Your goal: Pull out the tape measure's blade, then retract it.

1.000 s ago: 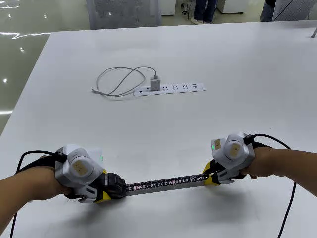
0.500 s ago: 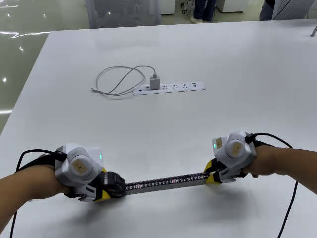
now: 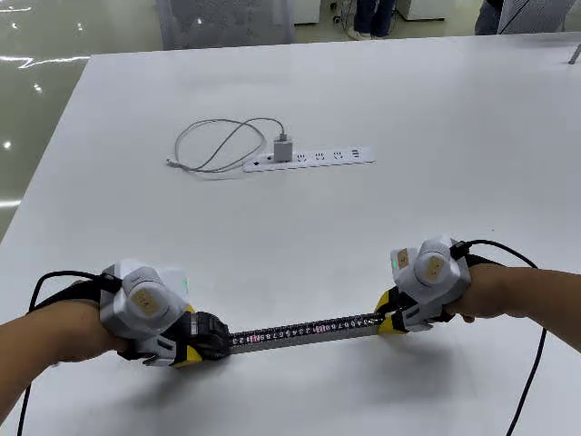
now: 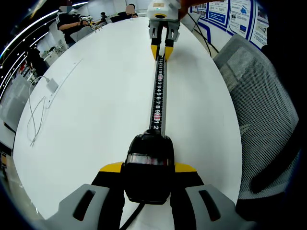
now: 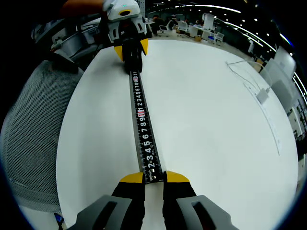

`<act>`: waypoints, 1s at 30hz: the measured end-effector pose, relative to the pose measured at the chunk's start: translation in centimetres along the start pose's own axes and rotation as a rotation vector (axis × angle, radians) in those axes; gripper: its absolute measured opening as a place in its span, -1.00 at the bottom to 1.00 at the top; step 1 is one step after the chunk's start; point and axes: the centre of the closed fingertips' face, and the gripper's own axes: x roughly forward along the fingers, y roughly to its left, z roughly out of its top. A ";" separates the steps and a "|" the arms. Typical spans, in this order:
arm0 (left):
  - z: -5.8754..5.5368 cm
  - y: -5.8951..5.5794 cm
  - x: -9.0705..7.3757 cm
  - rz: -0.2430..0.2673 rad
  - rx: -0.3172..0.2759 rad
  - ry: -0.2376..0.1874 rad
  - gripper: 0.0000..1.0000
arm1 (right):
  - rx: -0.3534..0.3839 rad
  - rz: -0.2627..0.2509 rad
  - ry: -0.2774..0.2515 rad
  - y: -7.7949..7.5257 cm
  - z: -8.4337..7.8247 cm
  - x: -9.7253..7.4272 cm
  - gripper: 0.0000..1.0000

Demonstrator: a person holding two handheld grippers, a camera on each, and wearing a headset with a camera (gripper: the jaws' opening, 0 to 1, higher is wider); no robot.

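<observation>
left gripper clamps the tape measure case; right gripper pinches the tip of the blade.

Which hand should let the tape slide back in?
Probably the right gripper: it pinches the blade tip and can walk it back to the case, which the left gripper holds.

Black case; black blade, white numerals; white table.

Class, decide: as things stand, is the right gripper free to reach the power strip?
Probably not: the right gripper is shut on the blade, and the power strip lies well across the table.
</observation>
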 end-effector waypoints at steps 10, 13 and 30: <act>0.0 0.0 0.0 0.001 -0.003 -0.002 -0.36 | 0.006 0.002 -0.001 0.0 0.0 0.0 -0.81; 0.0 0.0 0.0 0.000 -0.002 -0.002 -0.36 | 0.010 0.004 0.000 0.0 0.0 0.0 -0.81; 0.2 -0.1 0.1 -0.007 0.013 -0.003 -0.36 | 0.017 0.031 0.015 0.6 0.0 0.0 -0.78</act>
